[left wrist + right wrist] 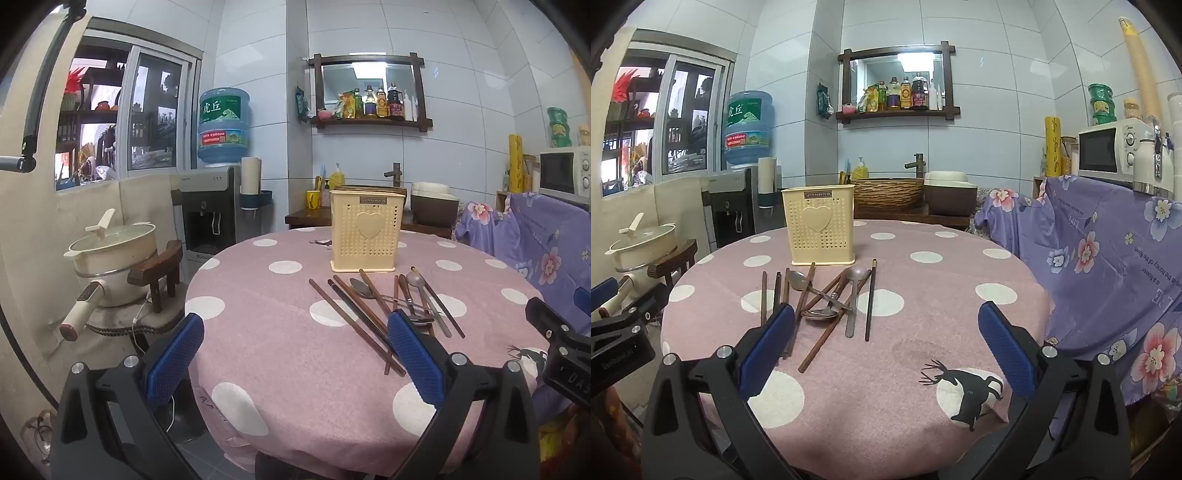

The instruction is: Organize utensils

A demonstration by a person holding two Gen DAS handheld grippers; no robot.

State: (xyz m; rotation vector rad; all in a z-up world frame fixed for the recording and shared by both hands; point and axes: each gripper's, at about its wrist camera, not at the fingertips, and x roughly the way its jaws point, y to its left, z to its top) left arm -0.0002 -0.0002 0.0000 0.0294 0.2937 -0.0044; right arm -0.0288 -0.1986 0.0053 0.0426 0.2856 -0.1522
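Both the left gripper (295, 354) and right gripper (886, 343) hover with jaws released, grasping nothing. On the pink polka-dot desk (923, 288), brown wooden chopsticks (820, 339) and steel spoons (851, 295) lie jumbled. A cream perforated plastic holder (820, 232) stands just beyond them at 12 o'clock.

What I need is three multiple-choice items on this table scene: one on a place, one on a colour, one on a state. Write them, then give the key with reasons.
1. Where does the cream utensil holder stand?
A. Beyond the loose utensils, farther from the camera
B. On the microwave
C. On the floor

2. What colour is the tablecloth?
A. Green stripes
B. Pink with white dots
C. Plain blue

3. What state is the left claw in?
A. Shut on a spoon
B. Shut on chopsticks
C. Open, empty

Key:
1 A, it stands upright behind the pile.
2 B, both views show pink cloth with white dots.
3 C, its blue pads stand wide apart with nothing gripped between them.
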